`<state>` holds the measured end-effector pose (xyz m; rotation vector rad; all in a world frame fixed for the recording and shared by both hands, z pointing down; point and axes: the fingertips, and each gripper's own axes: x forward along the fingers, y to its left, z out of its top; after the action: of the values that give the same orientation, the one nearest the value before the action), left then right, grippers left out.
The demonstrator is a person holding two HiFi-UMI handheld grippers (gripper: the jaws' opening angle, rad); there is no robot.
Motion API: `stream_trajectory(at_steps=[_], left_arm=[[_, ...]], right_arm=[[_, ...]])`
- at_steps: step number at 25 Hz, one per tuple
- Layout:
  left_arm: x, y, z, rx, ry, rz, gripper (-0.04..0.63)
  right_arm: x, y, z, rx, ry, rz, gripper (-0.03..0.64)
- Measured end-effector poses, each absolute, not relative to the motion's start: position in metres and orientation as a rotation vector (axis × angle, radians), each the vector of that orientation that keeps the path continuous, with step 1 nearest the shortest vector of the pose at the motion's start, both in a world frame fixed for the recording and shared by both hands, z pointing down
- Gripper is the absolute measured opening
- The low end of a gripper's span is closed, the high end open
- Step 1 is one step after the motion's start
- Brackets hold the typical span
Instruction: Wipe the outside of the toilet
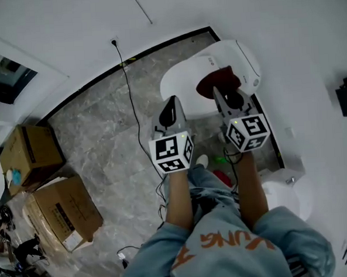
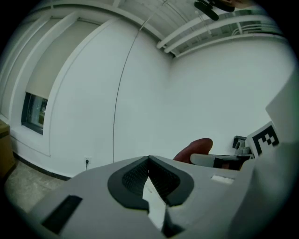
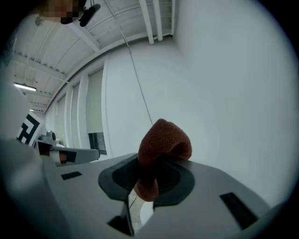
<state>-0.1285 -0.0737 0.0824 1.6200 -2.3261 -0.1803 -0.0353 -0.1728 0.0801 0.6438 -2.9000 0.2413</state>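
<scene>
The person stood over the white toilet (image 1: 182, 82), which sat against the wall at the far end of the grey stone floor (image 1: 103, 145), lid down. The right gripper (image 1: 217, 92) was clamped on a dark red cloth (image 1: 217, 79), a fold of it pinched between the jaws and the rest bunched up above the tips. From above, the cloth showed over the back part of the toilet, near the lid hinge, but I could not tell whether it touched the surface. The right gripper's own view had it pointing up at the wall and ceiling rather than down at the bowl. The left gripper (image 1: 171, 103) hung just beside it, over the front of the toilet seat, with its jaws pressed together at the tips and nothing between them. It too looked up at the bare white wall. A black cable (image 1: 130, 102) ran from a wall socket (image 1: 114, 42) to the left of the toilet and trailed across the floor toward the person's feet. Well away from the toilet on that same side, two cardboard boxes (image 1: 66, 212) stood on the floor.
</scene>
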Motion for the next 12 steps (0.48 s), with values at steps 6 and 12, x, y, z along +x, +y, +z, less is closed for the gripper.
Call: stream_trajectory(at_steps=[6,12], left_arm=[[-0.118,-0.075,0.001,1.759,-2.428,-0.193,-0.006],[-0.106,-0.077,-0.050,1.870,-2.490,-0.179,-0.006]], right_arm=[[-0.022,-0.169,0.007,0.718,-3.005,0.134,0.078],[-0.013,-0.160,-0.051,0.713,-3.115,-0.060,0.075]])
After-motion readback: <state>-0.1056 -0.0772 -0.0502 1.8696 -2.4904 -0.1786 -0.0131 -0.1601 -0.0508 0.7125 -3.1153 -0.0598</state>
